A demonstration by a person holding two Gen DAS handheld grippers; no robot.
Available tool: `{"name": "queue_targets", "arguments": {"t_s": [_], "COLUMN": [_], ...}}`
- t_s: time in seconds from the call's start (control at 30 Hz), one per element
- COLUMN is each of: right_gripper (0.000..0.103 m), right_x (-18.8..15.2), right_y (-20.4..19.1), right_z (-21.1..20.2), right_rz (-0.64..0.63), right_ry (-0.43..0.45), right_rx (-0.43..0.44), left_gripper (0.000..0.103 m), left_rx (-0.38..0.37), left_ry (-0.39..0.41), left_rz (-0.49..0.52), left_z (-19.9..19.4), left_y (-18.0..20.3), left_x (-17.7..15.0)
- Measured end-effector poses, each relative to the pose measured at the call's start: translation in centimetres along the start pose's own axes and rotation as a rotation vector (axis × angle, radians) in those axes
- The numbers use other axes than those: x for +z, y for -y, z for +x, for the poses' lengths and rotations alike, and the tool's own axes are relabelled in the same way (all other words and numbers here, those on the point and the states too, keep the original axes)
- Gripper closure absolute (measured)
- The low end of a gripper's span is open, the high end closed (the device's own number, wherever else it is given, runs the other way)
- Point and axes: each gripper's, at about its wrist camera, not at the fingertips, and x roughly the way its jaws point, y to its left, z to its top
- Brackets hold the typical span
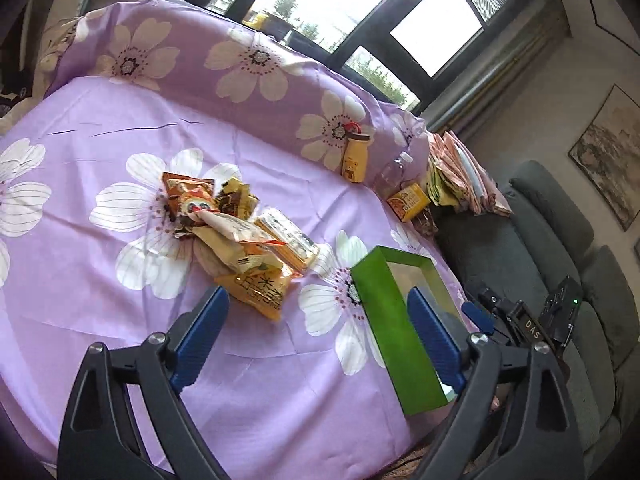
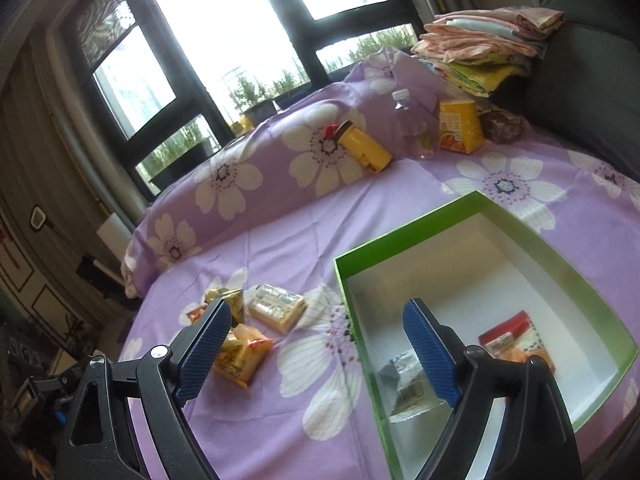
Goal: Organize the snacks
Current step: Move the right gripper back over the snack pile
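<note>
A pile of snack packets (image 1: 236, 232) lies on the purple flowered cloth (image 1: 100, 288); it also shows in the right wrist view (image 2: 248, 332). A green box with a white inside (image 1: 394, 332) stands to their right. In the right wrist view the box (image 2: 400, 240) holds a red packet (image 2: 508, 340) and a clear packet (image 2: 404, 388). My left gripper (image 1: 316, 336) is open and empty, above the cloth between the pile and the box. My right gripper (image 2: 316, 352) is open and empty, over the box's left wall.
A yellow bottle (image 2: 360, 146), a clear water bottle (image 2: 412, 124) and an orange carton (image 2: 460, 128) stand at the back of the cloth. Folded linens (image 2: 484, 48) are stacked on a grey sofa (image 1: 560, 264). Windows are behind.
</note>
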Motion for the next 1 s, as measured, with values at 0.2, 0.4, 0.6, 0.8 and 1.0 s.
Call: {"name": "queue_targets", "arguments": {"t_s": [0.2, 0.4, 0.6, 0.8, 1.0], "right_gripper": [0.015, 0.015, 0.015, 0.015, 0.015], "right_x": [-1.1, -1.8, -0.5, -1.0, -3.1], "right_y": [-2.3, -5.4, -11.8, -17.5, -20.4], "right_z": [2.2, 6.0, 12.1, 19.5, 24.9], "right_rz": [-0.054, -0.059, -0.164, -0.332, -0.581], "right_ry": [-0.075, -0.217, -0.399, -0.608, -0.695], "right_rx": [0.028, 0.083, 0.132, 0.058, -0.109], "left_gripper": [0.012, 0.012, 0.012, 0.012, 0.012], "left_rx": [0.132, 0.223, 0.285, 0.306, 0.295], "left_ry": [0.032, 0.044, 0.020, 0.030, 0.035], "left_rz": [-0.052, -0.083, -0.107, -0.151, -0.163], "left_z": [0.2, 0.3, 0.3, 0.1, -0.3], "left_y": [-3.8, -7.4, -9.5, -10.5, -10.6], "left_x": [0.2, 0.7, 1.0, 0.8, 1.3]}}
